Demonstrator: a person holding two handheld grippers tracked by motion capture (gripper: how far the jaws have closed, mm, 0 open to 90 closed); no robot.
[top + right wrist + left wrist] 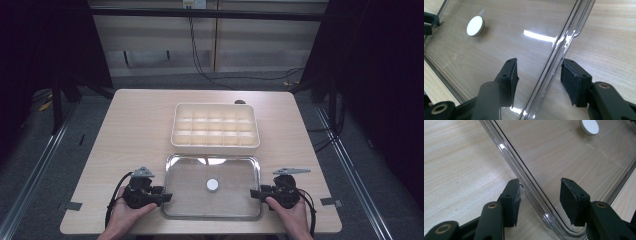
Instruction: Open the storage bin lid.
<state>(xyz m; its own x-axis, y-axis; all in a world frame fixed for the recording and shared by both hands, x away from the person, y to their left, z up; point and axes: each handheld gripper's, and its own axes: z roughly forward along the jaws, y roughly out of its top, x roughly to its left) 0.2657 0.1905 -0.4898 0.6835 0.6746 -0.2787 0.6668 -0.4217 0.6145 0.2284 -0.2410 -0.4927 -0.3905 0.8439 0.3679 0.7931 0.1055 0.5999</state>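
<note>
Your left gripper (167, 197) straddles the clear lid's (235, 200) left rim near the table's (135, 125) front edge, pads apart, not touching. White knob (212, 185) centred. Compartment box (215, 125) behind. Your right gripper (254, 193) straddles the right rim, likewise unclamped.

your left hand (124, 212) comes in from the bottom edge and holds the left gripper (167, 197) low and level, jaws pointing inward toward your other hand. its jaws stand apart, pads (515, 202) pressing on nothing. your right hand (292, 212) mirrors it: right gripper (253, 193) low and level, pointing inward, jaws apart, pads (569, 80) clear of any contact.
</note>
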